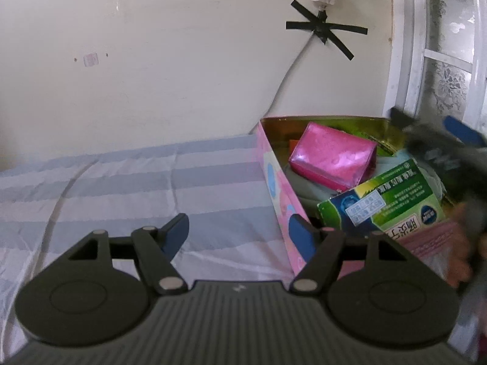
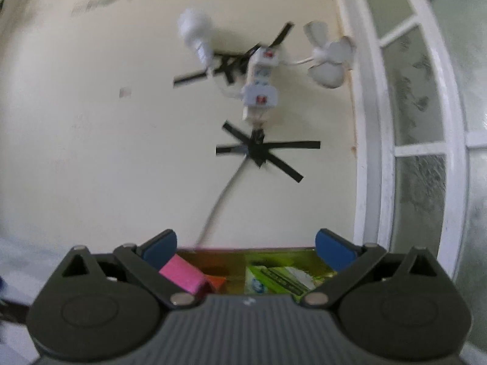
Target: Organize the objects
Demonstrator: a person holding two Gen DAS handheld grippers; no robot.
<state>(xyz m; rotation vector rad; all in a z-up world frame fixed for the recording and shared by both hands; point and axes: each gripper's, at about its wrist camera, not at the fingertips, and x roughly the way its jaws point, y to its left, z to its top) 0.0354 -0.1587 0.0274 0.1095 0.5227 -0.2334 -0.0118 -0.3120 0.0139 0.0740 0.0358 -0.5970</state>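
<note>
A pink-patterned storage box (image 1: 275, 182) with a gold lining stands on the bed at the right of the left wrist view. Inside it lie a shiny pink packet (image 1: 333, 155) and a green and blue carton (image 1: 383, 203). My left gripper (image 1: 239, 237) is open and empty, low over the bed beside the box's left wall. My right gripper (image 2: 246, 251) is open and empty above the box; the pink packet (image 2: 182, 273) and green carton (image 2: 274, 276) show between its fingers. The right gripper also shows blurred over the box in the left wrist view (image 1: 438, 143).
The striped blue and white bedsheet (image 1: 137, 182) spreads left of the box. A cream wall (image 1: 167, 60) stands behind, with a power strip (image 2: 260, 82) and cable taped by black tape (image 2: 261, 149). A white-framed window (image 2: 426, 121) is at the right.
</note>
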